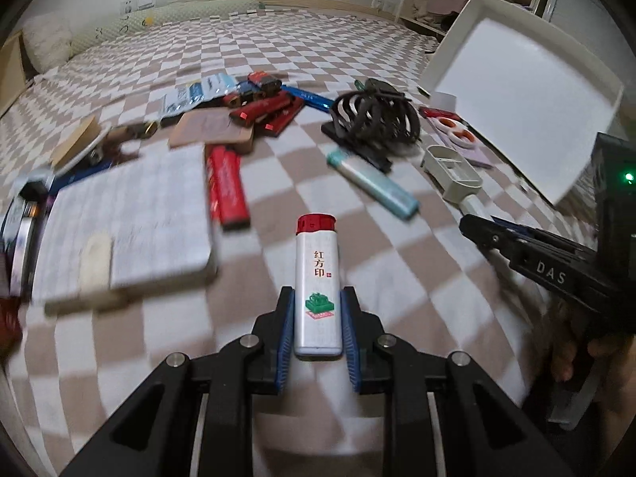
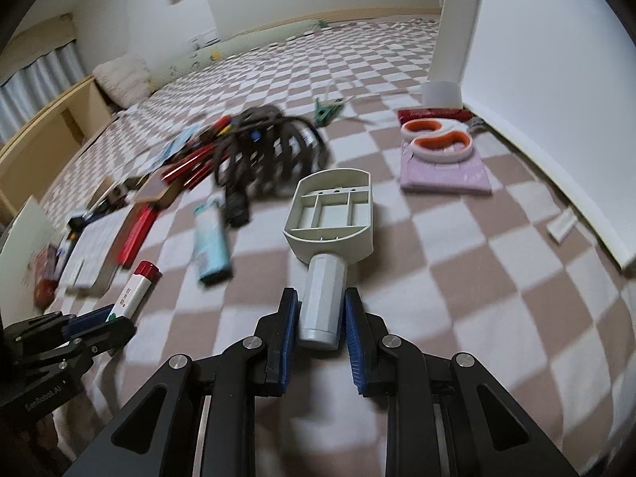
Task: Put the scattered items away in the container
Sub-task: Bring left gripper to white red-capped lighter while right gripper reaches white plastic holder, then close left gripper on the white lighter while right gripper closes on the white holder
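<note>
My left gripper [image 1: 317,298] is shut on a white lighter with a red cap [image 1: 317,278], held above the checked blanket. The same lighter [image 2: 133,292] and left gripper [image 2: 101,320] show at the lower left of the right wrist view. My right gripper [image 2: 321,300] is shut on the grey handle of a beige plastic scoop-shaped tool [image 2: 330,214]; that tool [image 1: 453,173] and the right gripper [image 1: 477,224] appear at the right of the left wrist view. The white container [image 1: 528,91] stands tilted at the right, its wall [image 2: 536,79] close by.
On the blanket lie a pale blue lighter [image 1: 373,185], a red lighter [image 1: 227,187], a brown hair claw [image 1: 375,119], orange-and-white scissors [image 2: 437,139] on a lilac pad [image 2: 445,175], a white notebook [image 1: 131,222] and a heap of red and blue items [image 1: 262,107].
</note>
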{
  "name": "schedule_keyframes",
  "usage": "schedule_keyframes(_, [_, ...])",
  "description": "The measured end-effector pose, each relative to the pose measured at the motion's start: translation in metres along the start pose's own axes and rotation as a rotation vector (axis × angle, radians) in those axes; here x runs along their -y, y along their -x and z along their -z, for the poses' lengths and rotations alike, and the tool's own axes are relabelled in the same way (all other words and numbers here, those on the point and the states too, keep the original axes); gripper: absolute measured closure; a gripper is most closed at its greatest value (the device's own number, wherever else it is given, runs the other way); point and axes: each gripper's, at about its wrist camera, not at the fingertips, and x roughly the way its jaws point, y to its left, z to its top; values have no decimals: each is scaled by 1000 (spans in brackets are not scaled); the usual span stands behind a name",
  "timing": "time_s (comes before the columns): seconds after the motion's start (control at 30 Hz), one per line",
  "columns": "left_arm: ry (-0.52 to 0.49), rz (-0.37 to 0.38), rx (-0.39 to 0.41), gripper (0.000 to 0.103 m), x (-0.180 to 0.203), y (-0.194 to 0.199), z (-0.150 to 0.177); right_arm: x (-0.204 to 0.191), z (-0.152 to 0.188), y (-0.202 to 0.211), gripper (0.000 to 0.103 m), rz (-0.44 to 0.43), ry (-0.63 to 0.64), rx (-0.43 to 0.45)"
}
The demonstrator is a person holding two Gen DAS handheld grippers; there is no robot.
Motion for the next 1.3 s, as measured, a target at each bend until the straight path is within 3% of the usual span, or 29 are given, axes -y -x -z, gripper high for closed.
schedule_keyframes(0.3, [4, 37, -41, 80, -11, 41, 49, -21, 18, 19, 79, -49, 23, -63])
schedule_keyframes(0.53, [25, 54, -51, 80, -22, 54, 64, -38, 28, 24, 77, -55, 66, -90])
schedule_keyframes(0.57, [28, 49, -48, 79, -22, 55, 65, -39, 27, 24, 74, -59, 66, -95])
schedule_keyframes(0.6, [31, 43, -44, 75, -22, 56, 67, -40, 27, 24, 63, -75, 66, -102])
schedule_keyframes(0.63, [33, 40, -40, 69, -22, 58, 69, -41, 26, 25, 46, -95, 62, -111])
schedule_keyframes(0.7, [33, 28, -34, 57, -22, 61, 72, -47, 26, 30, 25, -116, 73, -126])
schedule_keyframes(0.73, [29, 10, -33, 49, -21, 63, 75, -52, 27, 33, 23, -105, 92, -126])
schedule_keyframes(0.83, [16, -37, -29, 44, -22, 67, 79, -58, 29, 37, 23, -99, 120, -145])
schedule_keyframes(0.97, [43, -116, -21, 44, -33, 67, 80, -63, 30, 36, 23, -158, 98, -184])
schedule_keyframes(1.2, [81, -213, -9, 44, -46, 62, 74, -97, 26, 26, 23, -258, 140, -181])
schedule_keyframes(1.3, [101, -248, -4, 43, -50, 59, 70, -110, 24, 18, 23, -260, 178, -173])
